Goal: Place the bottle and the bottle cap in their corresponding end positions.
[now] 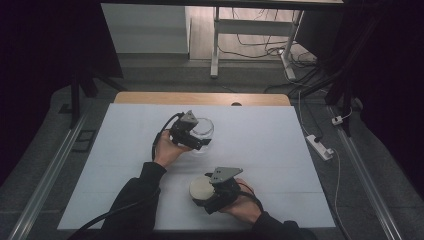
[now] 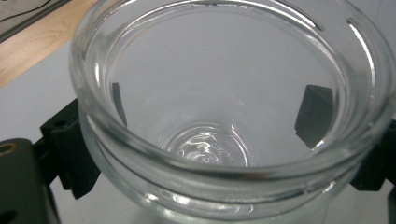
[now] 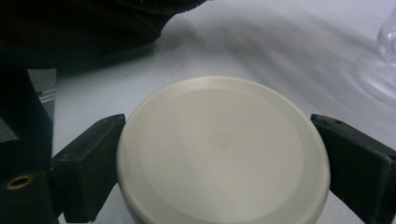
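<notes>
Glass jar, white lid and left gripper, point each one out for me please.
glass jar (image 2: 205, 144), left gripper view, on its clear bottom.
white lid (image 3: 219, 154), right gripper view, on its flat top.
left gripper (image 1: 204, 142), high view, between its fingertips beside the jar.

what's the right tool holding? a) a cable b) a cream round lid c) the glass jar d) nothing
b: in the right gripper view the two black jaws sit against opposite edges of the cream round lid, while the glass jar is held by the left tool.
</notes>
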`<state>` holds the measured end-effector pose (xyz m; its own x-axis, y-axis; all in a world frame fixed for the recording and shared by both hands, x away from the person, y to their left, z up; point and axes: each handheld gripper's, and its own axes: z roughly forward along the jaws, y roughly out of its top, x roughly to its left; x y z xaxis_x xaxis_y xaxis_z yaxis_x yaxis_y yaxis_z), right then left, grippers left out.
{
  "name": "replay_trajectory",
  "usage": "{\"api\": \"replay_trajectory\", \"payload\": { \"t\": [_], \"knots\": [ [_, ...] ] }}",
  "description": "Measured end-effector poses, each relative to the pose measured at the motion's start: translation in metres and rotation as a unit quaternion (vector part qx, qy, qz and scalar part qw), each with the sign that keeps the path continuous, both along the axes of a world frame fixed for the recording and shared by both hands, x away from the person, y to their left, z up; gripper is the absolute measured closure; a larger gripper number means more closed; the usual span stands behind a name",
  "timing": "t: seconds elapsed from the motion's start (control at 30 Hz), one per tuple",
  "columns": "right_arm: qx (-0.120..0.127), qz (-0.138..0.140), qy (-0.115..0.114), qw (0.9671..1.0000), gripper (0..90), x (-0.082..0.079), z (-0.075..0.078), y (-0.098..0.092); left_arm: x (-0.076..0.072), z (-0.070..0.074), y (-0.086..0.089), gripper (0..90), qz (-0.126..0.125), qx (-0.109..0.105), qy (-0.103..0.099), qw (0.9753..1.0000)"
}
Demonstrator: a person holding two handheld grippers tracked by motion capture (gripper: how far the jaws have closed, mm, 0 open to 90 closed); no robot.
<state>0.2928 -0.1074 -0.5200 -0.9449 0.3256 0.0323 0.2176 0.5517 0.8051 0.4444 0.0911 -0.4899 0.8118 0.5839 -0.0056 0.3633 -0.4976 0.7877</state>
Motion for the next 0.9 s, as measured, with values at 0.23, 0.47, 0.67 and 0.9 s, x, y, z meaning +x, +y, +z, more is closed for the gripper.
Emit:
{"api": "replay_trajectory", "payload": {
  "t": [0.23, 0.47, 0.67, 0.9],
  "knots": [
    [-0.014, -0.003, -0.003, 0.9999, 7.2, 0.006, -0.009, 0.005, 0.005, -0.004, 0.0, 7.2, 0.007, -0.001, -0.003, 1.0],
    [-0.027, -0.018, 0.002, 0.9995, 7.2, 0.015, -0.017, 0.006, 0.007, -0.009, -0.002, 7.2, 0.015, -0.002, -0.006, 0.9999],
    [-0.033, -0.021, 0.007, 0.9992, 7.2, 0.017, -0.018, 0.007, 0.008, -0.015, -0.004, 7.2, 0.017, 0.004, -0.005, 0.9998],
    [-0.051, -0.027, 0.016, 0.9982, 7.0, 0.02, -0.019, 0.01, 0.008, -0.02, -0.003, 7.0, 0.02, -0.008, -0.001, 0.9998]
  ]
}}
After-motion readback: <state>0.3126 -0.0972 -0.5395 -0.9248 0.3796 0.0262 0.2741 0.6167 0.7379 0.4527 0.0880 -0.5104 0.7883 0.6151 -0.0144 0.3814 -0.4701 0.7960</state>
